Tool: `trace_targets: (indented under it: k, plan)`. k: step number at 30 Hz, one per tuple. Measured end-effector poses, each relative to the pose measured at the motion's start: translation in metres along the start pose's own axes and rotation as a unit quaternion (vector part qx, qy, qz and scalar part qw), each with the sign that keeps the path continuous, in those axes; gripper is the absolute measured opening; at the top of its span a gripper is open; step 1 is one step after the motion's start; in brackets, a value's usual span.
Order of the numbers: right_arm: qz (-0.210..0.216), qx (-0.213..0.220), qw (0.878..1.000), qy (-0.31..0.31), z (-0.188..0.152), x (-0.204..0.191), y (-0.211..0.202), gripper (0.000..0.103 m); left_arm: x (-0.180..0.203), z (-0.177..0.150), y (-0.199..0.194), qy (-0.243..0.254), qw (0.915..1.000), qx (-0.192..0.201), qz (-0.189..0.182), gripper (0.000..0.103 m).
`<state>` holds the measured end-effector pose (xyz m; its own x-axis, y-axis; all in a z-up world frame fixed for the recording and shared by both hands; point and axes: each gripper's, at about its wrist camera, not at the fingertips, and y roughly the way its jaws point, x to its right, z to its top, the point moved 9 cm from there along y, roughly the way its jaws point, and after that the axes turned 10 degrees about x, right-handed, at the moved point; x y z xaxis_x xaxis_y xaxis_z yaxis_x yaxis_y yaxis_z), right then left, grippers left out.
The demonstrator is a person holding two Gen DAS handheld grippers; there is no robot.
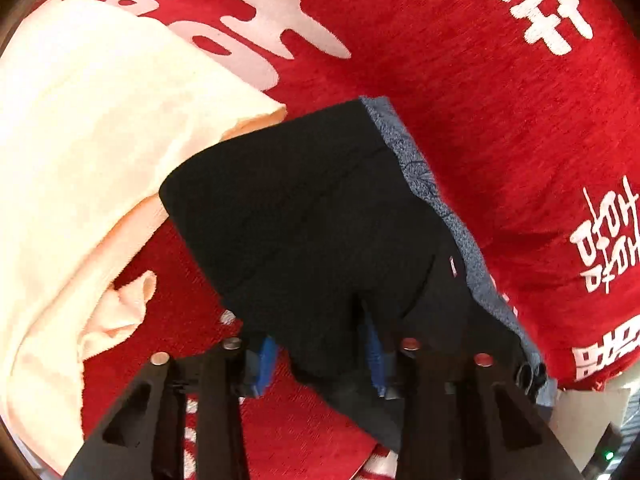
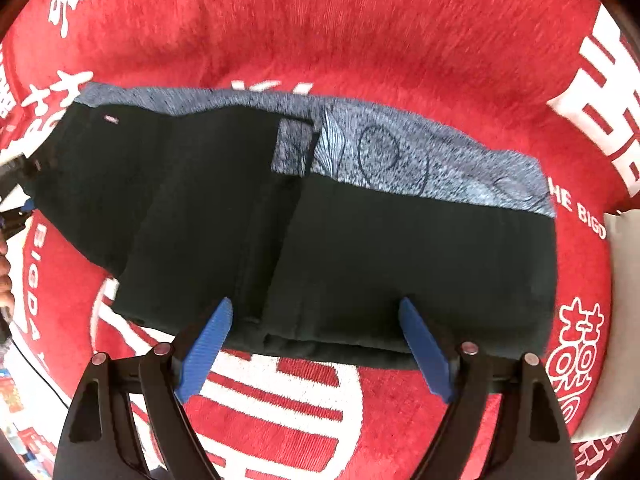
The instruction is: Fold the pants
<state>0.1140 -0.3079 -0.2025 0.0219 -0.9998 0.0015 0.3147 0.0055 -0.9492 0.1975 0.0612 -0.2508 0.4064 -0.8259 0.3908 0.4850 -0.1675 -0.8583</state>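
The left gripper (image 1: 320, 364) sat at the bottom centre of its view, blue pads (image 1: 266, 364) spread apart with a fold of the black pants (image 1: 312, 216) lying between them; whether the fabric was truly pinched could not be told. From there the pants ran up and away toward mid-frame, a strip of grey-blue patterned lining (image 1: 416, 172) showing along their right edge. To the upper left lay a cream towel (image 1: 80, 152), its corner tucked just under the far end of the pants. All of it rested on a red cloth (image 1: 500, 100) with white characters covering the surface.

Over on the right wrist view, the right gripper (image 2: 316, 344) stood wide open at bottom centre, its blue fingers (image 2: 208, 344) either side of the near hem, tips overlapping the edge of the pants (image 2: 360, 260). The pants stretched across mid-frame in a folded band, patterned lining (image 2: 420, 152) exposed along the far edge. At the left edge of frame the left gripper (image 2: 16, 192) met the pants' end.
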Motion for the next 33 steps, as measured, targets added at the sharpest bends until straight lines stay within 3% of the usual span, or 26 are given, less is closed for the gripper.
trace_targets:
  k: [3, 5, 8, 11, 14, 17, 22, 27, 33]
  plan:
    - [0.022, 0.008, 1.000, 0.003, 0.015, -0.010, -0.016, 0.084, 0.010, 0.002, -0.007, 0.043, 0.9989, 0.012, 0.016, 0.032]
    - [0.042, 0.006, 0.999, 0.009, 0.027, -0.019, -0.022, 0.084, 0.024, 0.001, -0.016, 0.098, 0.9939, 0.035, 0.038, 0.032]
    - [0.094, -0.001, 0.995, 0.018, 0.057, -0.043, -0.029, 0.084, 0.048, -0.004, -0.030, 0.179, 0.9791, 0.072, 0.066, 0.032]
    - [0.150, -0.011, 0.989, 0.002, 0.100, -0.084, -0.030, 0.085, 0.062, -0.010, -0.035, 0.229, 0.9660, 0.089, 0.079, 0.032]
    - [0.203, -0.041, 0.978, -0.019, 0.135, -0.133, -0.026, 0.086, 0.068, -0.012, -0.037, 0.254, 0.9585, 0.095, 0.088, 0.032]
    - [0.233, -0.085, 0.968, -0.047, 0.167, -0.190, -0.014, 0.087, 0.071, -0.010, -0.036, 0.258, 0.9571, 0.096, 0.090, 0.032]
    - [0.240, -0.139, 0.953, -0.122, 0.190, -0.272, 0.008, 0.087, 0.078, -0.014, -0.041, 0.280, 0.9491, 0.108, 0.096, 0.032]
    - [0.233, -0.208, 0.935, -0.170, 0.183, -0.326, 0.035, 0.087, 0.085, -0.019, -0.045, 0.302, 0.9404, 0.121, 0.097, 0.032]
    - [0.162, -0.245, 0.923, -0.250, 0.161, -0.350, 0.062, 0.087, 0.089, -0.020, -0.049, 0.307, 0.9378, 0.129, 0.097, 0.032]
